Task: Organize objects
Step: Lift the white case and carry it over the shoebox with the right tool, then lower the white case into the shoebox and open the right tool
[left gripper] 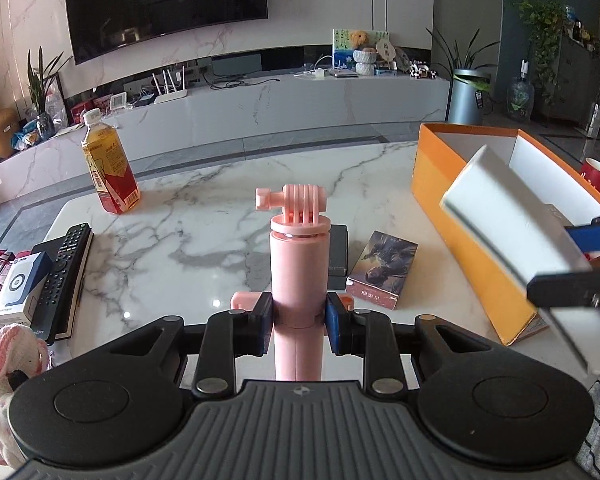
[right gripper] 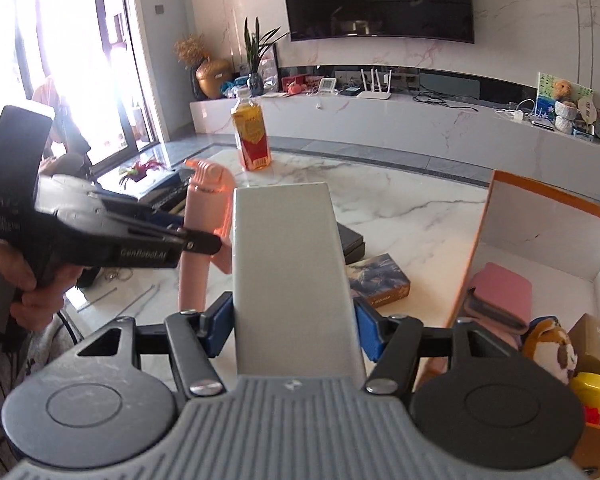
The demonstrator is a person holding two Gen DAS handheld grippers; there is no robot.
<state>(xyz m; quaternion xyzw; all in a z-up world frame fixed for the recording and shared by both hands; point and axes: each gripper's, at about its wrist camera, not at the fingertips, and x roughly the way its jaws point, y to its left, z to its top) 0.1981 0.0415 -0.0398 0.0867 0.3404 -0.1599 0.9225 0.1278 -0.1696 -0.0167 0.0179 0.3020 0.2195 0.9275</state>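
Observation:
My left gripper (left gripper: 298,322) is shut on a pink selfie stick (left gripper: 298,264), held upright above the marble table (left gripper: 188,216); the stick also shows in the right wrist view (right gripper: 204,216). My right gripper (right gripper: 294,326) is shut on a grey-white flat box (right gripper: 290,264), held above the table left of the orange box (right gripper: 548,220); the flat box also shows in the left wrist view (left gripper: 512,236), over the orange box (left gripper: 452,216). The orange box holds a pink case (right gripper: 500,292), a plush toy (right gripper: 550,346) and small boxes.
A tea bottle (left gripper: 110,168) stands at the far left of the table. A printed card box (left gripper: 382,270) and a dark box (left gripper: 338,250) lie mid-table. A remote (left gripper: 62,268) and a white box (left gripper: 22,286) lie at the left edge. A red mug (left gripper: 596,176) is behind the orange box.

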